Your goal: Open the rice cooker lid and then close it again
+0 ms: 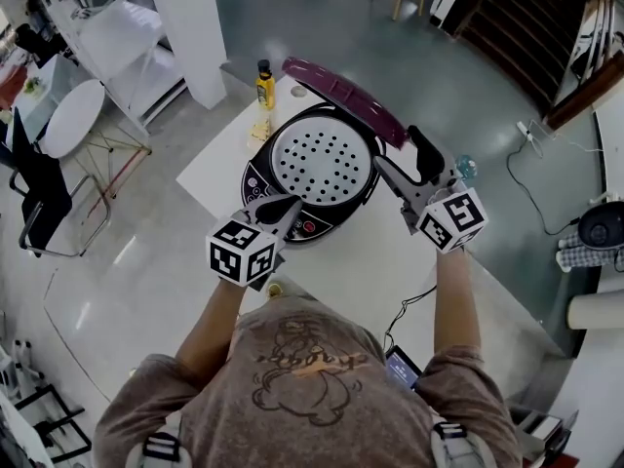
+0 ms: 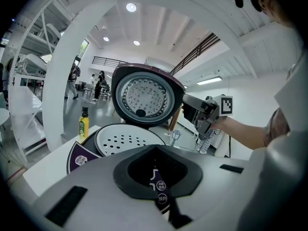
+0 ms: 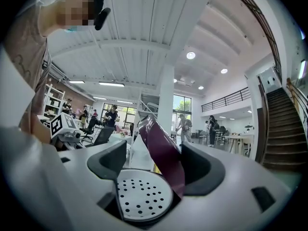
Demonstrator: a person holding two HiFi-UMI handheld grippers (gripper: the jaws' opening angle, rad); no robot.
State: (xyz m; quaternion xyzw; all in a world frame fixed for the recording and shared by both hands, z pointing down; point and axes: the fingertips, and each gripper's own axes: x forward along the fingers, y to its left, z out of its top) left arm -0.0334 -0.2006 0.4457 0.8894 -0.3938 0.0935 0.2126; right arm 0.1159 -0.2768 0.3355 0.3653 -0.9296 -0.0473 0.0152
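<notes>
Rice cooker (image 1: 255, 178) is sitting on the white table (image 1: 216, 159) with its maroon lid (image 1: 341, 94) standing upright at the far side, so the opening half is looking done and only the closing is remaining. Right gripper (image 1: 405, 159) is hovering at the lid's right end, jaws spread wide around its edge, not gripping yet. Left gripper (image 1: 281, 210) is resting over the cooker's near front, jaws together, holding nothing.
</notes>
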